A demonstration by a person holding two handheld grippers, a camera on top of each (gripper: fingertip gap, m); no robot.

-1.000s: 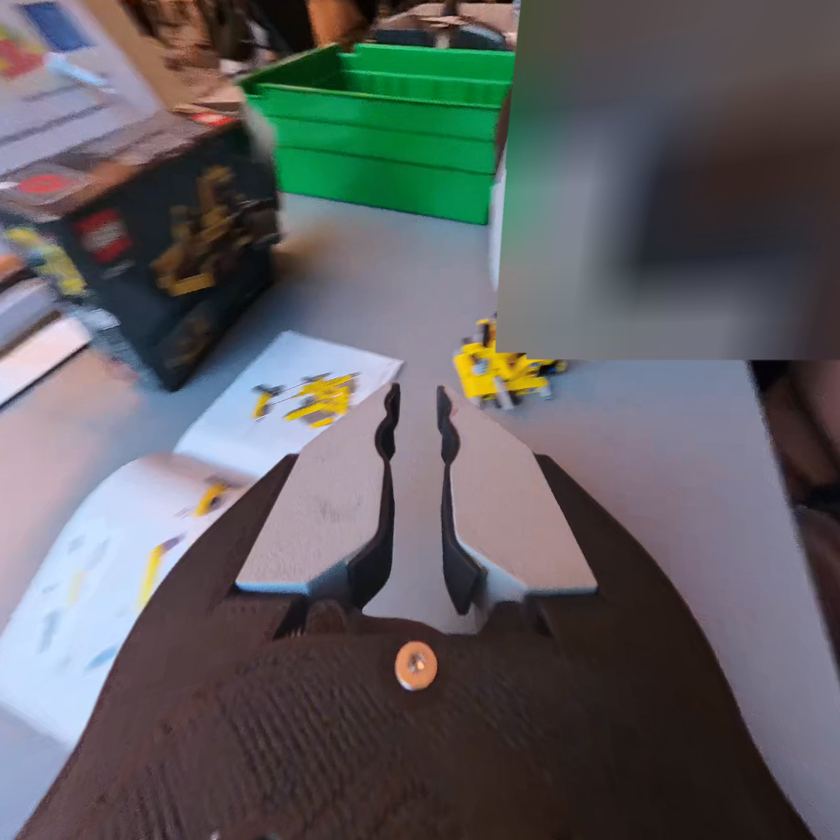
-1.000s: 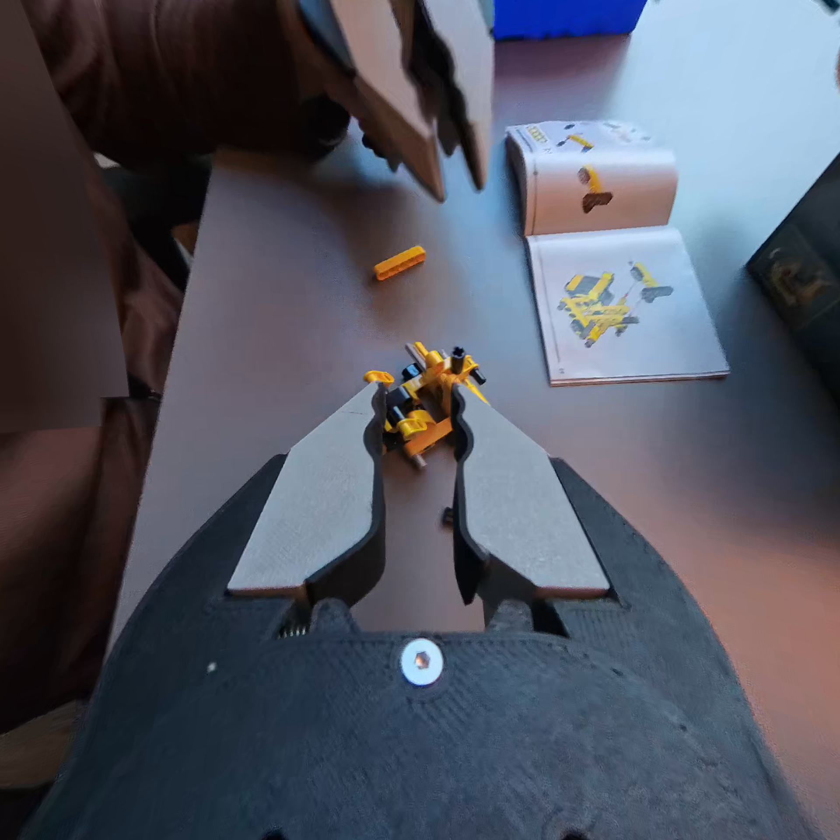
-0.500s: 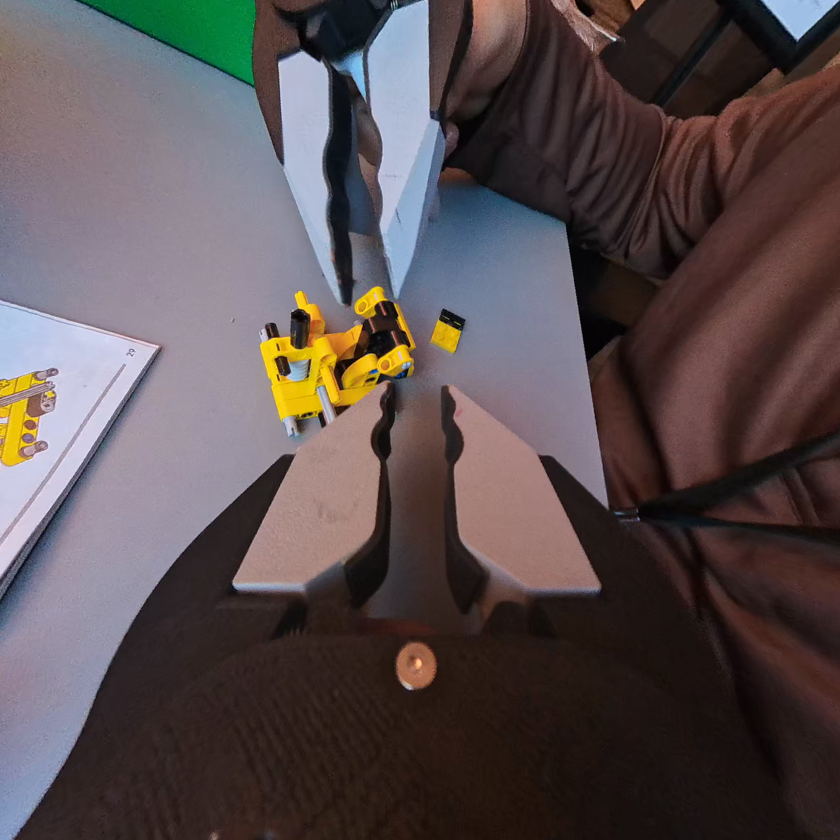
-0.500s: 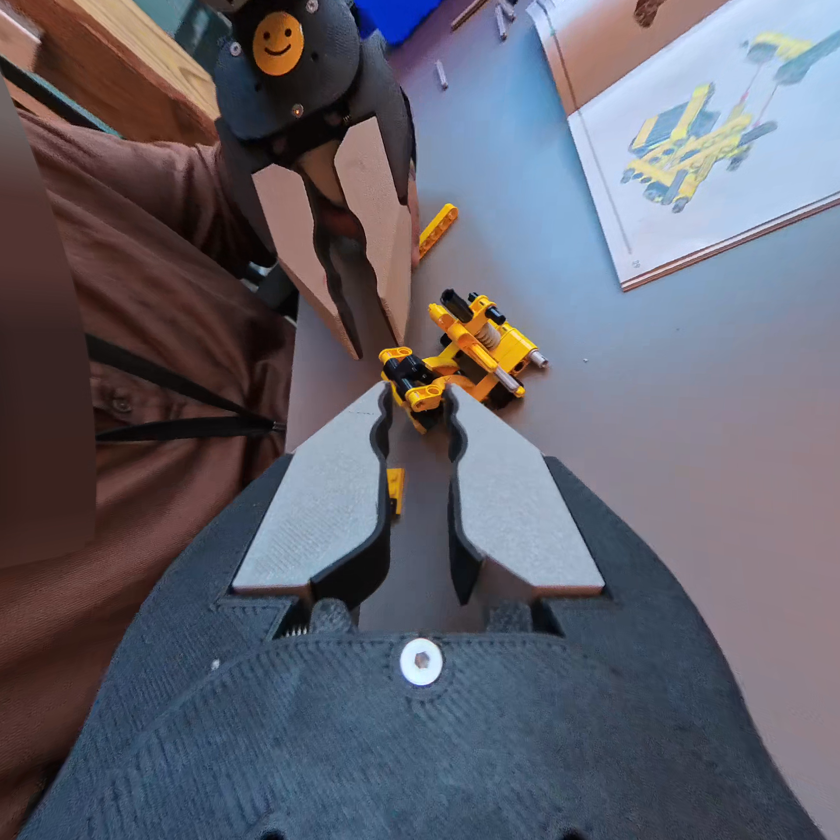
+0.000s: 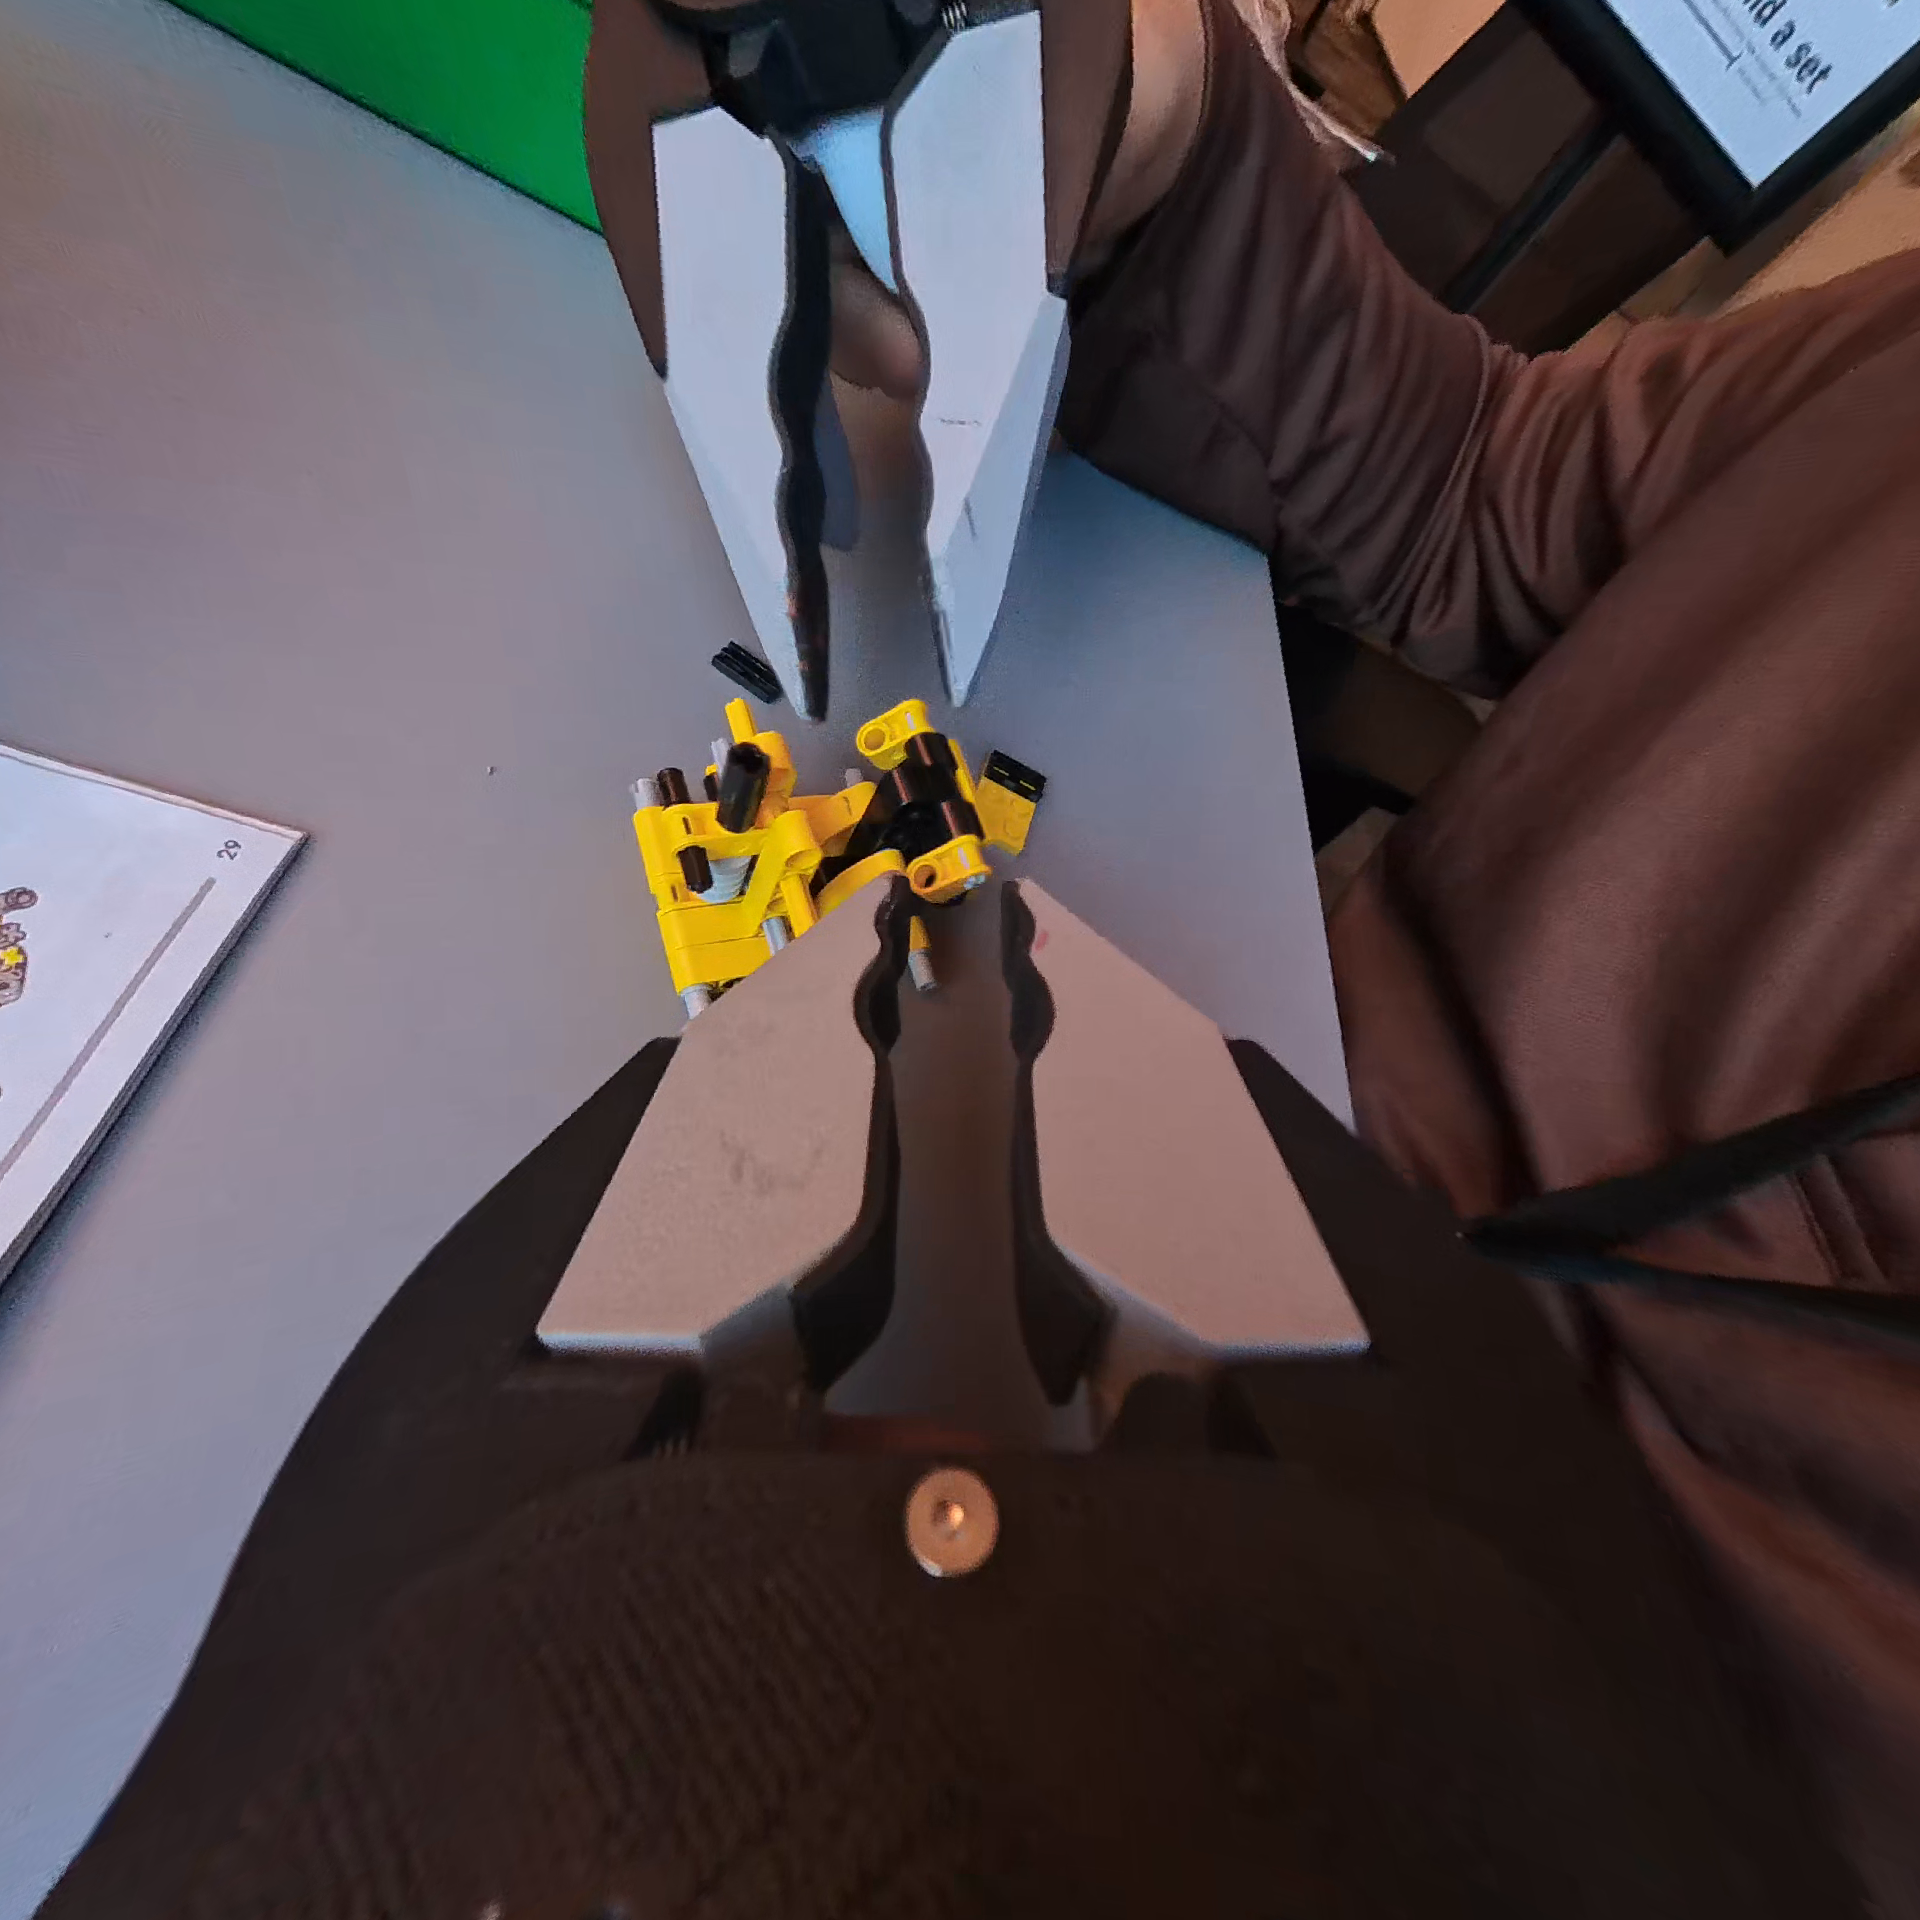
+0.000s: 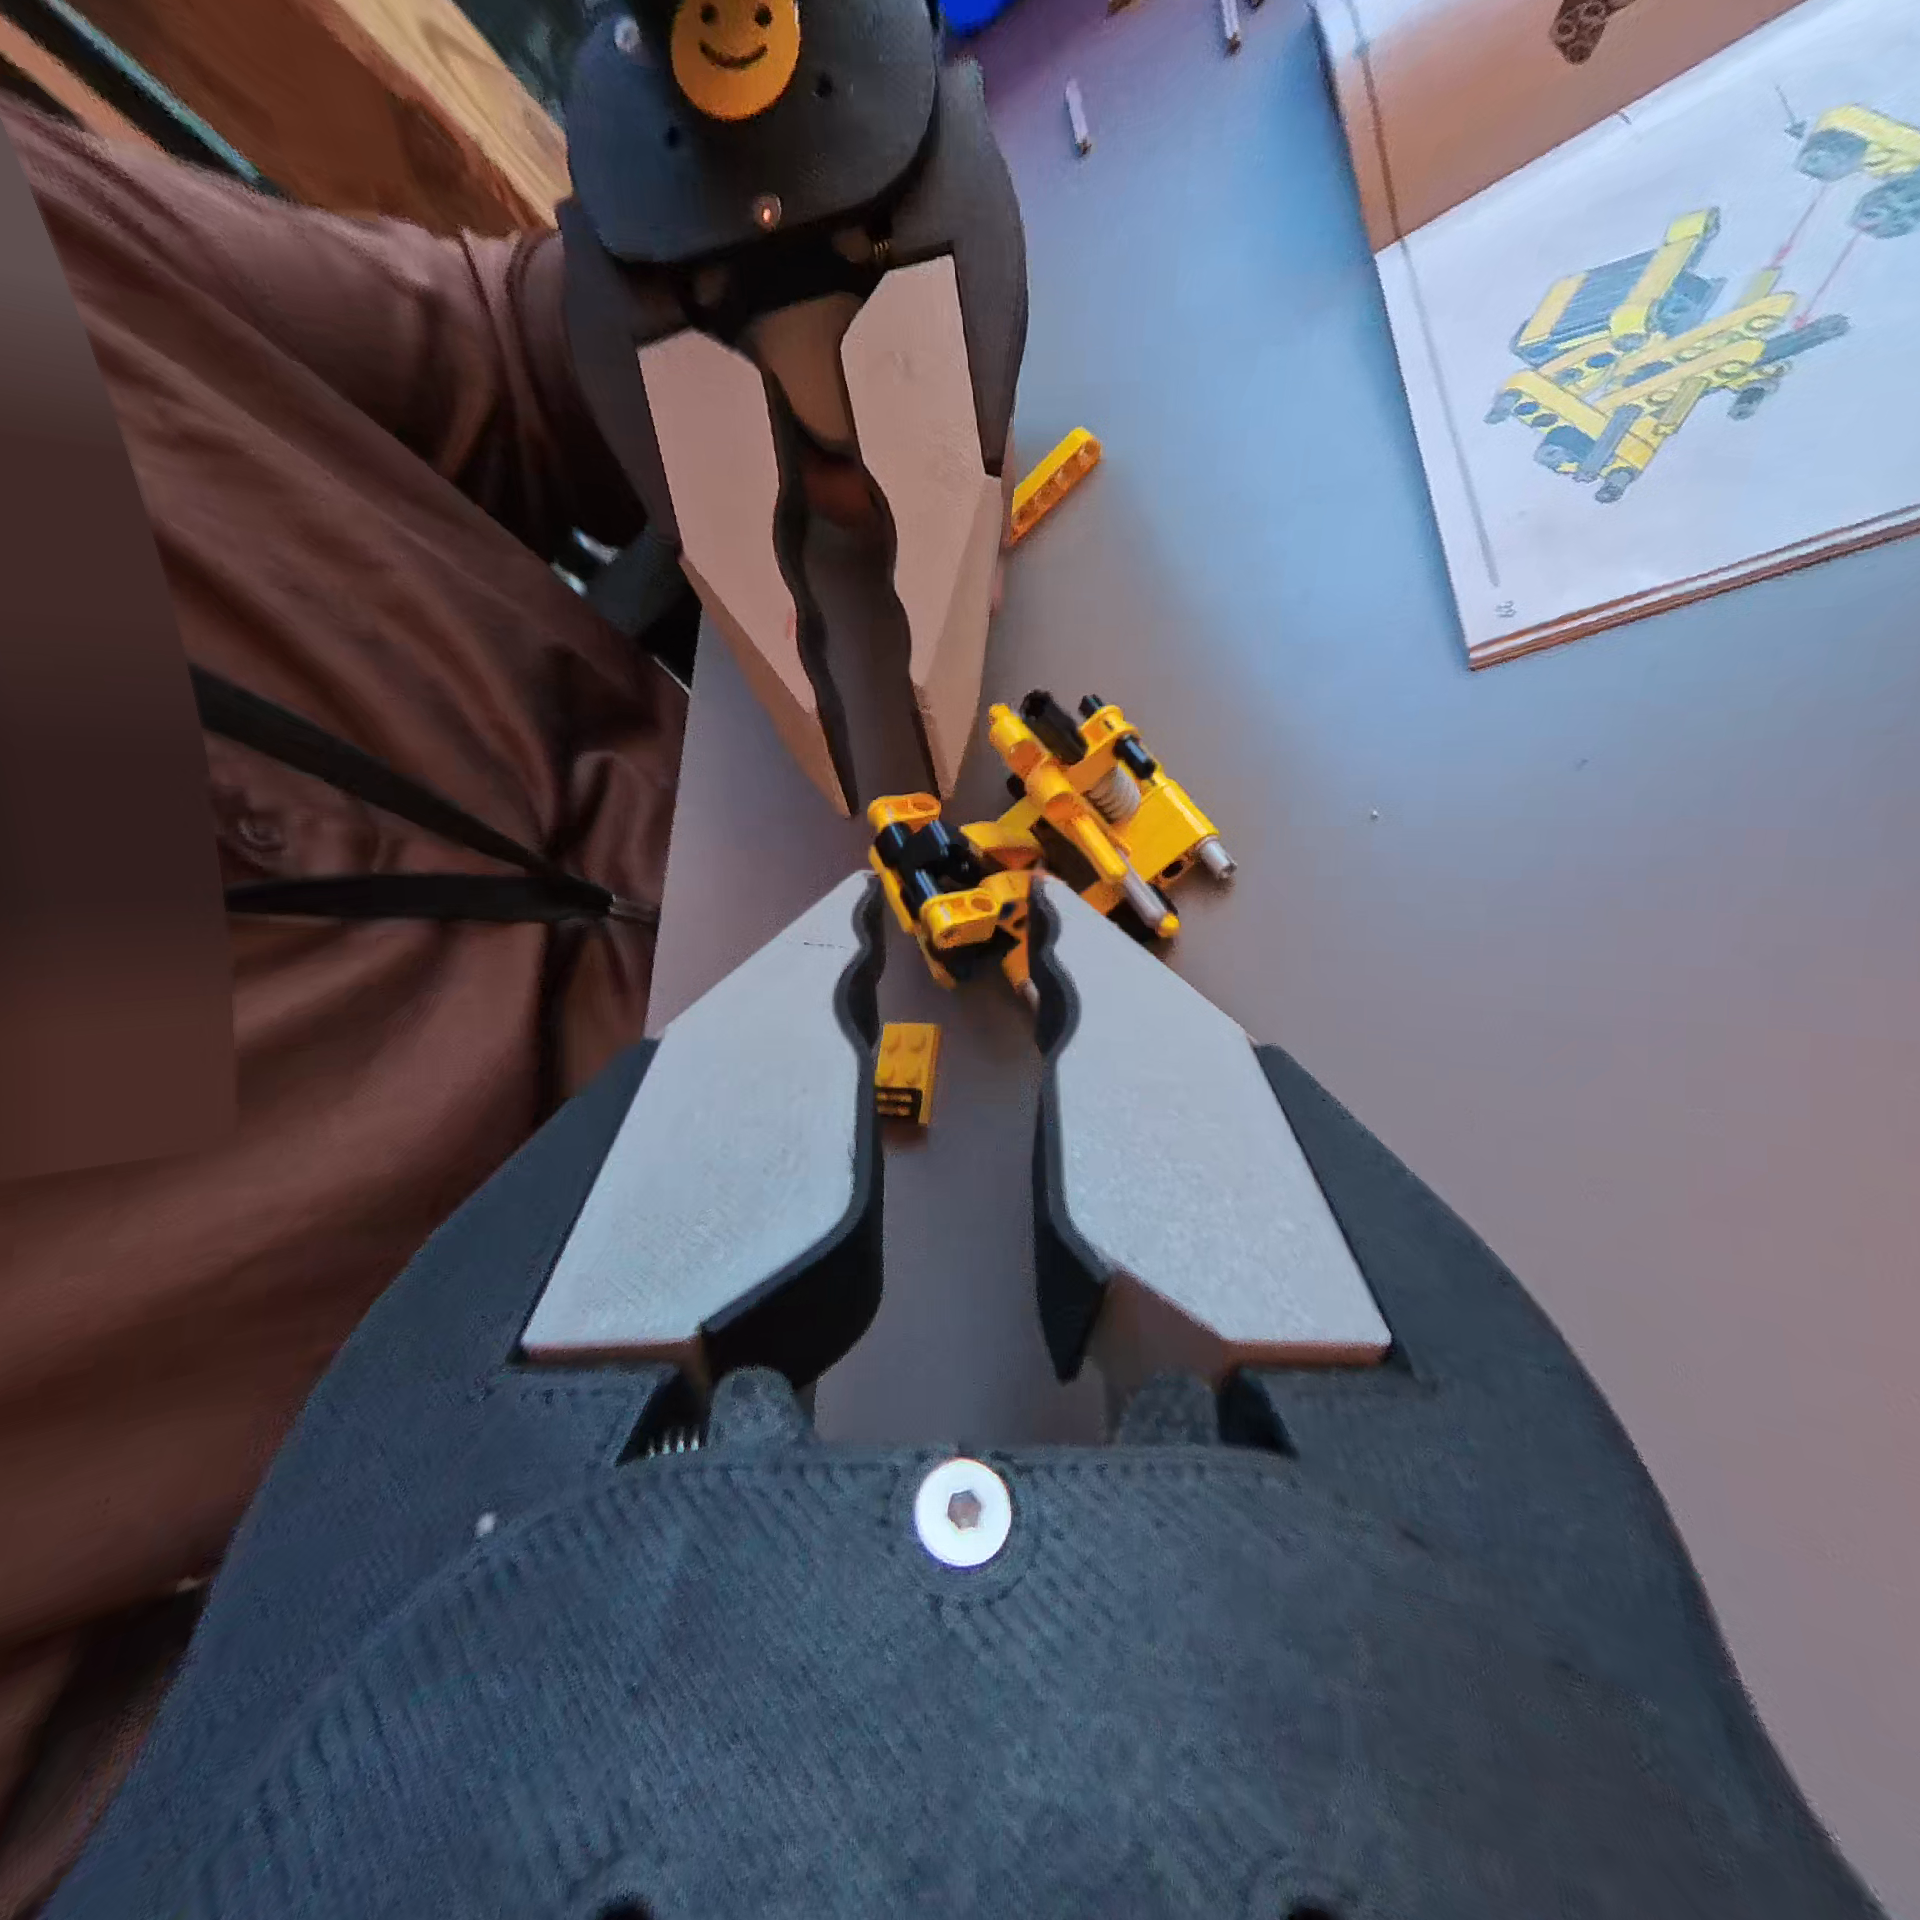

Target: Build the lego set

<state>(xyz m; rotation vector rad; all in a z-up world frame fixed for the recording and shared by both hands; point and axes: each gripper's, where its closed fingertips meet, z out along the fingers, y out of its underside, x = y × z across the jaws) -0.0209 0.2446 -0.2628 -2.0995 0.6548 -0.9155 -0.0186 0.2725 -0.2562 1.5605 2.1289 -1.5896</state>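
A partly built yellow and black lego assembly (image 5: pixel 769 842) lies on the grey table near its edge; it also shows in the right wrist view (image 6: pixel 1081 821). My left gripper (image 5: pixel 951 909) is open and empty, its tips at the assembly's near end. My right gripper (image 6: pixel 954 902) is open, its tips on either side of the assembly's black and yellow end, not closed on it. The two grippers face each other across the assembly. A small yellow brick (image 6: pixel 906 1070) lies on the table between my right fingers; it also shows in the left wrist view (image 5: pixel 1010 802).
An open instruction booklet (image 6: pixel 1662 364) lies farther in on the table, also in the left wrist view (image 5: pixel 104 935). A loose yellow beam (image 6: pixel 1055 483), a small black piece (image 5: pixel 746 668) and grey pins (image 6: pixel 1077 114) lie around. A green bin (image 5: pixel 416 114) stands behind. The person's brown sleeve (image 5: pixel 1558 623) is at the table edge. My two grippers' fingertips are within a few centimetres of each other. The small yellow brick (image 6: pixel 906 1070) is about equally far from each gripper, around 6 cm. Seen from the left wrist view (image 5: pixel 1000 799) as well.
My left gripper swung from facing the box and green bin to the assembly and closed in on it. My right gripper also moved nearer to the assembly. Both gaps stayed the same.
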